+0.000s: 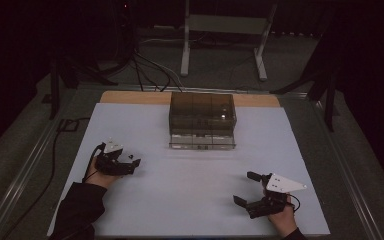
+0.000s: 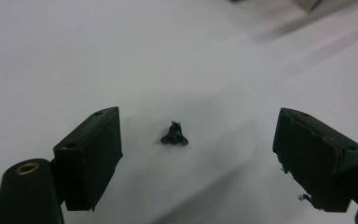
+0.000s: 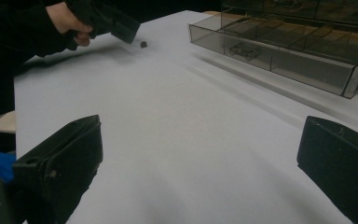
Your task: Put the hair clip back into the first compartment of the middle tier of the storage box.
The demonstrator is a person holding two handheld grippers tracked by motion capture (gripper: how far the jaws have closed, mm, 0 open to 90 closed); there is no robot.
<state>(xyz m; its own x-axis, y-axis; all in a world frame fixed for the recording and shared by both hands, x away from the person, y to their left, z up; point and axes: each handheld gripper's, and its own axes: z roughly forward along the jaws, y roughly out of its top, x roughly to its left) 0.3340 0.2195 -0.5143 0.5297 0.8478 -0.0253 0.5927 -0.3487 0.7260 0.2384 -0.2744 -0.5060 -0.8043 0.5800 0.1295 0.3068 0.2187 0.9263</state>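
A: Start from the high view. What lies on the worktop (image 1: 190, 200)?

B: A pale sheet covers it. At the far middle stands a smoky, see-through compartment box (image 1: 202, 120) with dividers inside. The left hand-held gripper (image 1: 134, 161) sits at the near left, held by the person's left hand (image 1: 99, 172) in a dark sleeve. Its jaws point right; from this height I cannot tell their gap. The right hand-held gripper (image 1: 246, 189) is at the near right, jaws spread and pointing left, with its grey three-cornered plate on top. The two are well apart.

A: And the left gripper view?

B: The left hand-held gripper (image 2: 198, 140) has its two black jaws spread wide over the white sheet. Between them, a little beyond the tips, lies a small black part (image 2: 174, 135), flat on the sheet and touching neither jaw. Its exact shape is too small to tell.

A: The right gripper view?

B: The right hand-held gripper (image 3: 200, 154) shows its jaws spread wide too, with bare sheet between them. Far off at the upper left, the other hand (image 3: 67, 21) holds the left hand-held gripper (image 3: 121, 25) tilted down at the sheet, and the small black part (image 3: 143, 44) lies just beside its tip, apart from it. At the upper right is the compartment box (image 3: 279, 51), its front tray open on top, with something small and dark in one compartment.
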